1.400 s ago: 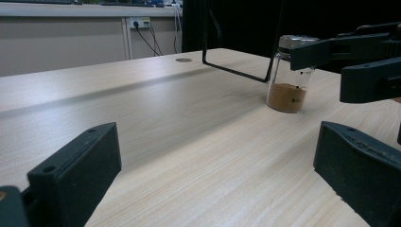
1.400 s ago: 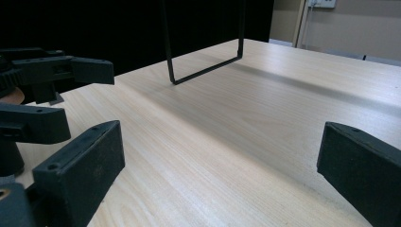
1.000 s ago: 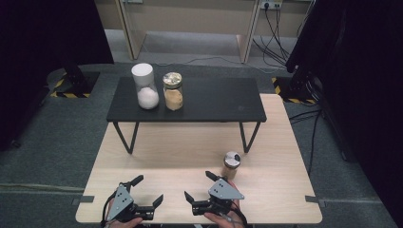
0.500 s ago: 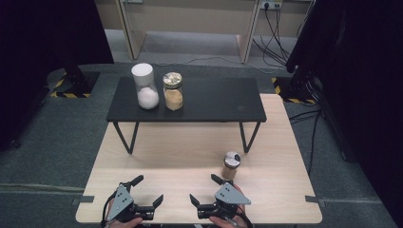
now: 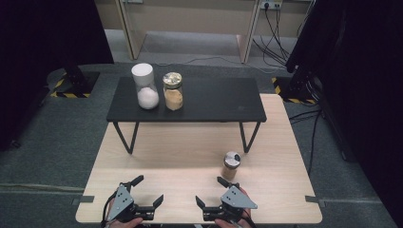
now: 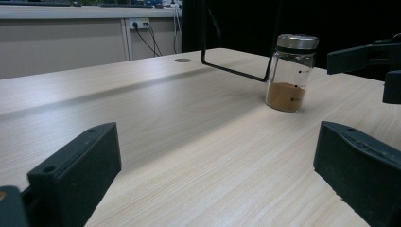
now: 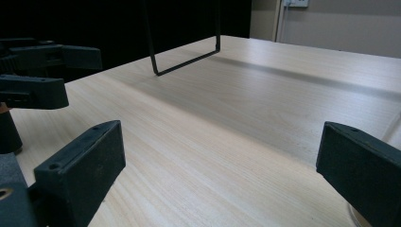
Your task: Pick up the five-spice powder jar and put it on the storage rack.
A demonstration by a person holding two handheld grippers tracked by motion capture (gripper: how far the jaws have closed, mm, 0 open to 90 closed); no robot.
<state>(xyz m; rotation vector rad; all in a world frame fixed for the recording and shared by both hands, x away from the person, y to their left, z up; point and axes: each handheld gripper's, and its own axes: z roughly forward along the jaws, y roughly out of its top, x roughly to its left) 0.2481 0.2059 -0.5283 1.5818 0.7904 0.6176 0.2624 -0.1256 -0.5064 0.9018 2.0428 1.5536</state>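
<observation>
Near right tool [image 5: 212, 192], spice jar [image 5: 231, 165]

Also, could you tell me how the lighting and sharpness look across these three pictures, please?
High view: even light, the black shelf casts a soft shadow band on the wooden table, dark edges. Left gripper view: the spice jar fairly sharp, near jaws soft. Right gripper view: pale sheen on the wood, dark background.

Three jars [image 5: 232, 165] [image 5: 173, 91] [image 5: 144, 85] — one on the wooden table [image 5: 180, 156], two on the black stand [image 5: 218, 99] — and two grippers [image 5: 146, 192] [image 5: 209, 192].
</observation>
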